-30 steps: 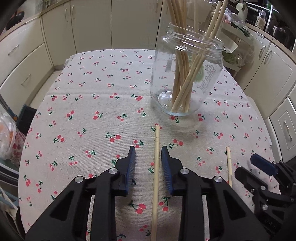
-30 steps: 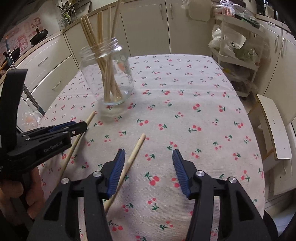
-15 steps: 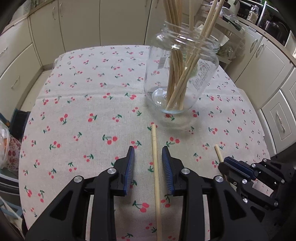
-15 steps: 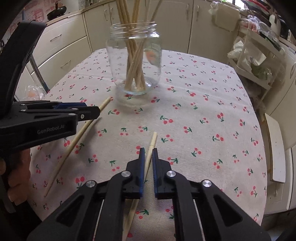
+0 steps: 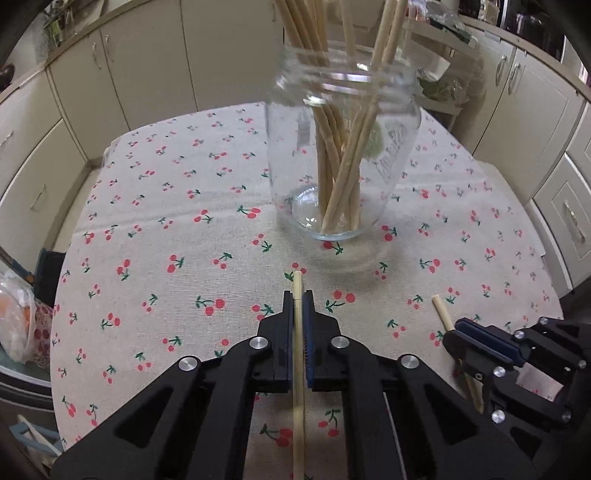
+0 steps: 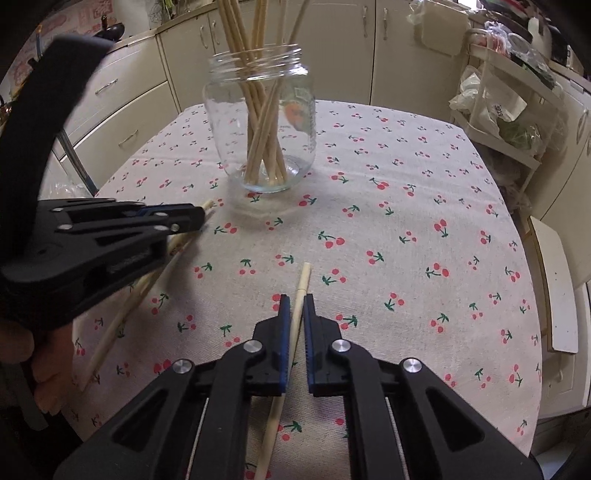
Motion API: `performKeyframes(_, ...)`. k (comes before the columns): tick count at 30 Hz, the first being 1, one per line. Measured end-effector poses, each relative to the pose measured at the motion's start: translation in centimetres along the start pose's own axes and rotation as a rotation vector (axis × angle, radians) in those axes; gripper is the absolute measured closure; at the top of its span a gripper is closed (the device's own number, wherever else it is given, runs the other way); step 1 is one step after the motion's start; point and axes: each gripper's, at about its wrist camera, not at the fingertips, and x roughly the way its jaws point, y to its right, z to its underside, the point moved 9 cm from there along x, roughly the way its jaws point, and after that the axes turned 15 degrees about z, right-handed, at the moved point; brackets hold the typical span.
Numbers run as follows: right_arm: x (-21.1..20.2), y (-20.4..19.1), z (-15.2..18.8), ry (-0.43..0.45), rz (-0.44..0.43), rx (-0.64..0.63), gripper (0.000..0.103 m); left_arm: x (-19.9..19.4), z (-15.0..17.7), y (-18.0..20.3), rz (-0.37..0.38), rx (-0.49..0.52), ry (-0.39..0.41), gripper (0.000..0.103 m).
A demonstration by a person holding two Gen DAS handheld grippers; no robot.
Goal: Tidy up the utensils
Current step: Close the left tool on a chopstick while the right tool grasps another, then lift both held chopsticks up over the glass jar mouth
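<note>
Pointing steeply down at the tablecloth (image 5: 155, 206), both grippers. Left gripper (image 5: 297, 295) just closed, pinching a chopstick (image 5: 297, 369) near its far tip, just short of the jar (image 5: 343, 155). Right gripper (image 6: 293, 299) pressed onto a second chopstick (image 6: 300, 295), tip poking ahead of the pads, shaft slanting back under the jaws. Jar upright on cloth, holding a bundle of chopsticks (image 6: 264, 147) leaning every way. Seen from right wrist only: a hand (image 6: 22, 343) behind the left gripper, and a shelf rack (image 6: 506, 122) at right.

Jar (image 5: 343, 155) rim blurred, stick tops (image 5: 310, 22) cropped (upper edge), held chopstick (image 5: 297, 424) running off the bottom edge
</note>
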Motion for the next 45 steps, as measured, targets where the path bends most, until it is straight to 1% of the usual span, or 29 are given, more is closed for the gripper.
performKeyframes(3, 0.0, 0.2, 0.0, -0.010, -0.009, 0.029, 0.095, -2.7, -0.9, 0.3, 0.022, -0.014, 0.081, 0.098)
performKeyframes(6, 0.1, 0.6, 0.0, -0.034, -0.046, 0.100, 0.096, -7.0, -2.6, 0.7, 0.066, -0.034, 0.210, 0.098)
performKeyframes(11, 0.0, 0.9, 0.1, -0.059, -0.084, 0.179, 0.097, -12.8, -5.4, 1.2, 0.111, -0.038, 0.377, 0.098)
performKeyframes(14, -0.8, 0.9, 0.0, -0.042, -0.097, 0.200, 0.097, -15.8, -7.0, 2.1, 0.123, -0.016, 0.471, 0.098)
performKeyframes(17, -1.7, 1.2, -0.3, -0.013, -0.113, 0.236, 0.097, -18.3, -8.3, 3.3, 0.118, 0.018, 0.562, 0.098)
performKeyframes(19, -2.2, 1.5, -0.3, 0.002, -0.123, 0.261, 0.097, -19.7, -8.6, 4.0, 0.112, 0.034, 0.607, 0.098)
performKeyframes(23, -2.5, 2.0, -0.6, 0.020, -0.148, 0.293, 0.097, -20.9, -9.5, 5.1, 0.107, 0.056, 0.669, 0.098)
performKeyframes(27, -2.9, 2.2, -0.9, 0.033, -0.176, 0.319, 0.097, -21.1, -10.4, 5.7, 0.115, 0.064, 0.693, 0.098)
performKeyframes(30, -3.1, 2.3, -1.3, 0.045, -0.194, 0.336, 0.097, -21.0, -11.6, 5.6, 0.125, 0.050, 0.719, 0.098)
performKeyframes(35, -3.3, 2.8, -2.0, 0.068, -0.226, 0.375, 0.097, -21.5, -14.0, 3.8, 0.152, -0.012, 0.792, 0.098)
performKeyframes(38, -3.5, 3.2, -2.5, 0.086, -0.247, 0.405, 0.097, -21.6, -15.3, 2.6, 0.158, -0.043, 0.820, 0.098)
performKeyframes(42, -3.9, 3.7, -3.3, 0.109, -0.270, 0.432, 0.097, -20.8, -16.6, 1.4, 0.158, -0.072, 0.833, 0.098)
performKeyframes(45, -4.0, 4.1, -3.6, 0.119, -0.282, 0.447, 0.097, -19.6, -17.4, 0.9, 0.170, -0.098, 0.829, 0.098)
